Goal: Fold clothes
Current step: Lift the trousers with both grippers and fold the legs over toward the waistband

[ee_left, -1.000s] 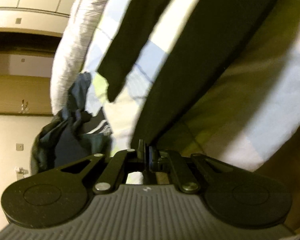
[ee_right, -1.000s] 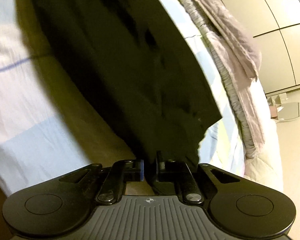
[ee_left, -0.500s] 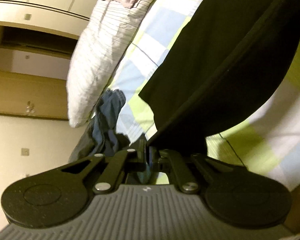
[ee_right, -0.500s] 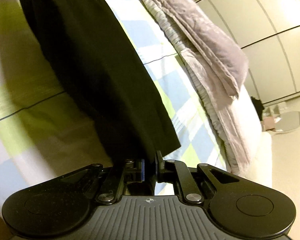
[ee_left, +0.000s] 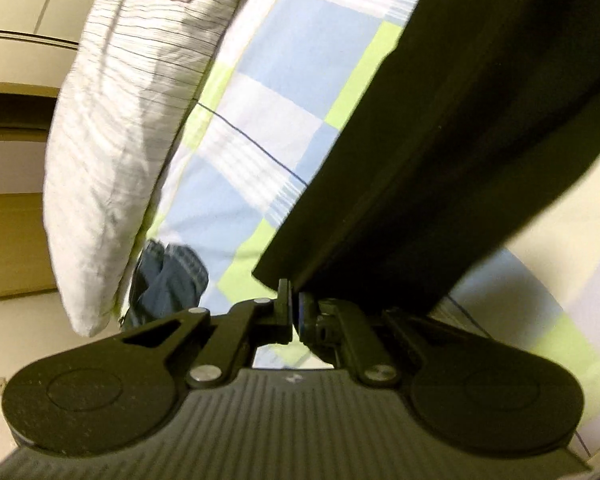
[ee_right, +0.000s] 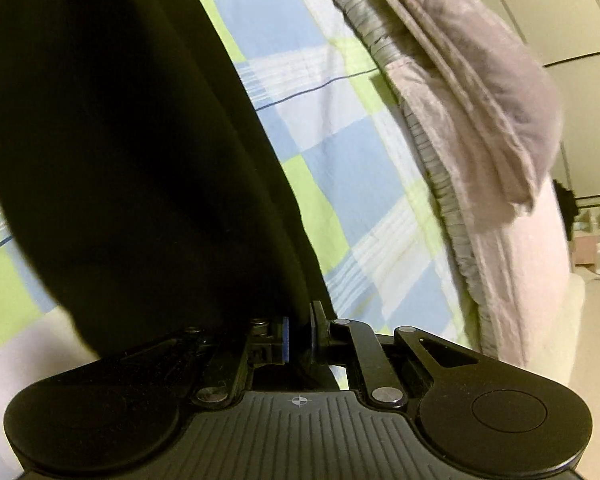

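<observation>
A checked bedsheet [ee_left: 284,92] carries a striped pillow [ee_left: 120,128] and the black garment [ee_left: 460,140], whose near edge is clamped by the left gripper [ee_left: 294,304] and right gripper [ee_right: 300,322], beside a small blue cloth [ee_left: 168,280].

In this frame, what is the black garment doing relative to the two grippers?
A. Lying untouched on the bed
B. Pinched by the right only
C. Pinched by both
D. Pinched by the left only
C: the left gripper and right gripper each close on an edge of the black garment above the checked bedsheet.
</observation>
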Demonstrator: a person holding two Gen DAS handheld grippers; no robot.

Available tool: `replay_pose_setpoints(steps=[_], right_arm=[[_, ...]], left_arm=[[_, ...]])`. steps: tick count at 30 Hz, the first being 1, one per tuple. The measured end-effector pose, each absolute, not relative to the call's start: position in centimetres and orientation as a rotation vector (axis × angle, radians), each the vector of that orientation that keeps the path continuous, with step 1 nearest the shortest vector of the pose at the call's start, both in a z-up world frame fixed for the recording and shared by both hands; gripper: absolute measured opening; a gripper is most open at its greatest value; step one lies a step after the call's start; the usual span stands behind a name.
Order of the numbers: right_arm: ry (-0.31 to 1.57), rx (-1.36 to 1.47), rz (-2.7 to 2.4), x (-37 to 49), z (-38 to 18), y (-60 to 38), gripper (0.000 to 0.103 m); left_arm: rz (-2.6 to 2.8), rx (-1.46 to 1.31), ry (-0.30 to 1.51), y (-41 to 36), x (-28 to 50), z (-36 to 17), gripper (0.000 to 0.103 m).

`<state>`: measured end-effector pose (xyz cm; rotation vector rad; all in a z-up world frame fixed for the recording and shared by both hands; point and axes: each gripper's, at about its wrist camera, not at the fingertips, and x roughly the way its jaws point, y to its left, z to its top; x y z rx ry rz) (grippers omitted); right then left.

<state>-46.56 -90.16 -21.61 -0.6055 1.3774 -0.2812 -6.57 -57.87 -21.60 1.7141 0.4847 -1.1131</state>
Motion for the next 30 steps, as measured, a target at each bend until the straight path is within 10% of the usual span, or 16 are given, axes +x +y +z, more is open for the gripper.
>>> replay_pose_setpoints(steps=[17, 23, 27, 30], right_arm=[[1.445, -0.447, -0.136, -37.7, -30.7, -101.8, 0.007], [1.430, -0.388, -0.179, -37.0, -33.1, -102.9, 0.008], [1.374, -0.370, -0.324, -37.8, -31.7, -103.3, 0.052], [1.337, -0.316, -0.436, -38.6, -30.0, -103.7, 0.052]], left_arm=[[-1.028, 1.858, 0.576, -67.9, -3.7, -33.8, 0.004], [-0.948, 1.868, 0.520, -68.7, -3.7, -37.1, 0.020], [-0.897, 1.821, 0.506, -69.0, -3.3, -36.4, 0.033], [-0.890, 1.801, 0.498, -68.9, -2.7, -34.9, 0.041]])
